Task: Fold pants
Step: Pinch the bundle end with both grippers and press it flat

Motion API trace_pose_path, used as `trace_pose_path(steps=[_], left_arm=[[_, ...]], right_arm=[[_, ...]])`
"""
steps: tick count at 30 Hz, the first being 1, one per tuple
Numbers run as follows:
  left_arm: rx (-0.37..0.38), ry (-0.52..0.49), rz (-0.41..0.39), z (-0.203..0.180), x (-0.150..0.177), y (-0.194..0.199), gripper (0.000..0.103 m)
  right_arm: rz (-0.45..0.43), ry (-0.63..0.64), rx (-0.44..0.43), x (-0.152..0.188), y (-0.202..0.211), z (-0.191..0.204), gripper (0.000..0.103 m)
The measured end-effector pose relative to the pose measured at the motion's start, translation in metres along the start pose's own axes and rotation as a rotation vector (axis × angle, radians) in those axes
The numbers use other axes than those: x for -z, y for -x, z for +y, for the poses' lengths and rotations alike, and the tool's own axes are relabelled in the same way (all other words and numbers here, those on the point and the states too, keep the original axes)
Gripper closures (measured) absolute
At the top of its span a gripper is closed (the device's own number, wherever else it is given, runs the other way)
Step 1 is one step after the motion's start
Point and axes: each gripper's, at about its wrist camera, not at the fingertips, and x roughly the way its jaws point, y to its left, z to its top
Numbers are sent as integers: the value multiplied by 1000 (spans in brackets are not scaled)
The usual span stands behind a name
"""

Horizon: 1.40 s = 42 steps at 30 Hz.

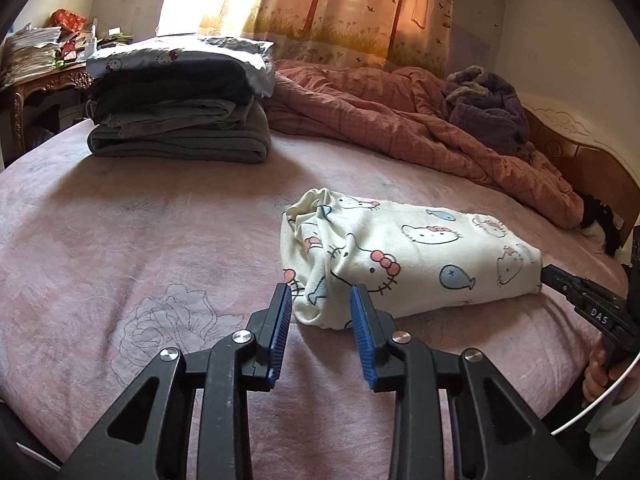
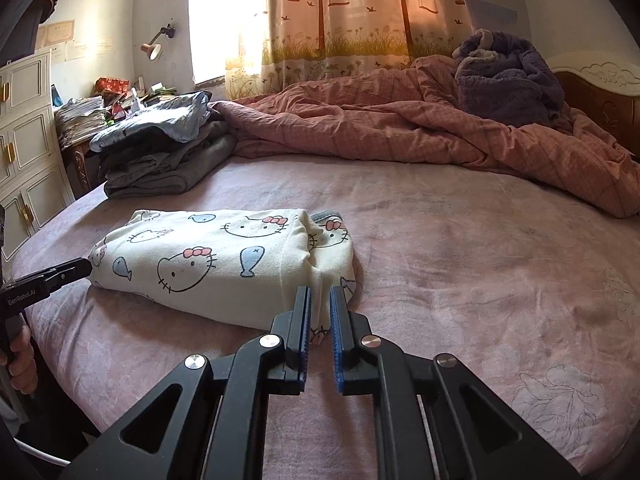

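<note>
The cream pants with a cat-and-fish print (image 1: 408,256) lie folded into a compact bundle on the pink bed sheet (image 1: 120,240); they also show in the right wrist view (image 2: 216,256). My left gripper (image 1: 322,294) is open, its blue pads on either side of the bundle's near corner. My right gripper (image 2: 320,298) has its jaws a narrow gap apart around the bundle's near edge; cloth sits between the pads. Each gripper's tip shows in the other's view, the right one (image 1: 560,278) and the left one (image 2: 76,270), touching opposite ends of the bundle.
A stack of folded grey and dark clothes (image 1: 180,112) sits at the far left of the bed. A crumpled pink duvet (image 1: 400,116) with a purple fleece garment (image 1: 488,112) lies along the back. A cluttered desk (image 1: 44,64) and a white cabinet (image 2: 28,140) stand to the left.
</note>
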Motion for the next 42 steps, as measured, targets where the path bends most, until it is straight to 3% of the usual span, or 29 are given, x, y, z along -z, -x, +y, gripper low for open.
trace_pose_path(steps=[1, 2, 5, 6, 7, 8, 14, 17, 20, 25, 27, 29, 31, 35, 38, 40, 42], left_arm=[[-19, -6, 7, 0, 0, -3, 95], [-20, 1, 11, 2, 1, -4, 100], [-26, -3, 3, 2, 1, -4, 101], [-36, -17, -3, 1, 2, -3, 101], [-43, -26, -9, -1, 2, -2, 101], [-51, -38, -16, -3, 2, -2, 101], [-133, -86, -31, -8, 2, -3, 101], [-161, -124, 16, -12, 6, -13, 101], [-157, -138, 0, -14, 7, -11, 101], [-168, -73, -135, -7, -9, 10, 98], [-194, -46, -192, -7, -30, 16, 98], [-103, -51, -207, -13, -50, 17, 97], [-37, -83, -183, -25, -63, 9, 96], [27, -118, -103, -46, -69, -29, 93], [18, -151, -26, -58, -64, -59, 93], [-49, -162, 16, -57, -57, -75, 93], [-45, -101, 63, -43, -54, -84, 90]], right_arm=[[10, 6, 0, 1, -2, 2, 77], [16, 13, 4, 2, -4, 3, 71], [34, 58, 19, 5, -9, 10, 73], [37, 64, 2, 7, -9, 12, 79], [43, 63, -20, 7, -10, 13, 98], [44, 61, -22, 8, -11, 14, 100], [-53, -2, 158, 1, 5, -4, 103], [25, -69, 83, -1, -5, -23, 103], [65, -142, 6, 4, -11, -31, 103], [-137, -8, 105, -5, 21, -6, 103], [-176, 29, 68, -15, 25, 6, 103], [-168, 27, 18, -30, 19, 17, 103], [-143, 10, -58, -46, 10, 28, 103], [-101, -47, -155, -70, -25, 47, 103], [-21, -85, -184, -73, -64, 57, 103], [61, -102, -148, -63, -89, 61, 103], [139, -139, -112, -50, -108, 55, 103]])
